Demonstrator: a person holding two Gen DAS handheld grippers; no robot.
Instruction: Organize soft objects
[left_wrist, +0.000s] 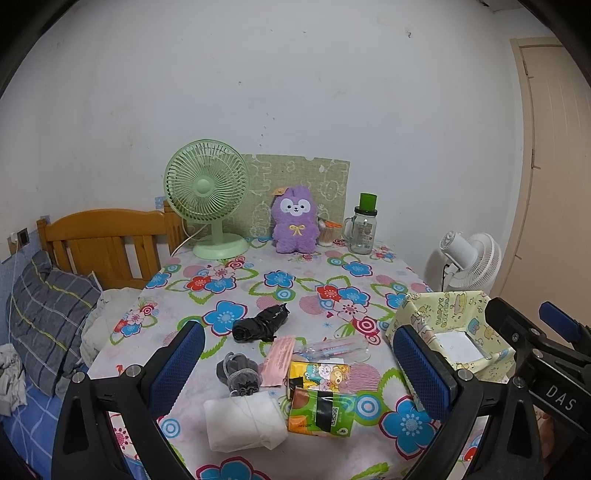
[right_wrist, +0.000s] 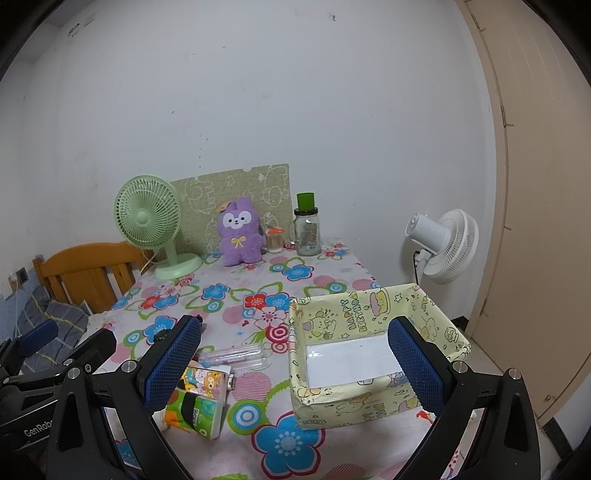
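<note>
On the floral tablecloth (left_wrist: 258, 306) lie a black crumpled bag (left_wrist: 260, 324), a grey drawstring pouch (left_wrist: 238, 373), a white folded cloth (left_wrist: 243, 421), a pink packet (left_wrist: 279, 360), two tissue packs (left_wrist: 319, 397) and a clear plastic case (left_wrist: 336, 349). A yellow paper-covered box (right_wrist: 373, 354) stands open at the right, empty. A purple plush toy (left_wrist: 295, 225) sits at the back. My left gripper (left_wrist: 299, 369) is open above the near items. My right gripper (right_wrist: 295, 362) is open in front of the box. The tissue packs (right_wrist: 199, 395) lie by its left finger.
A green desk fan (left_wrist: 207, 195), a glass jar with green lid (left_wrist: 364, 229) and a patterned board (left_wrist: 299, 181) stand at the table's back. A wooden bed (left_wrist: 103, 243) with a pillow is left. A white floor fan (right_wrist: 443, 243) and a door are right.
</note>
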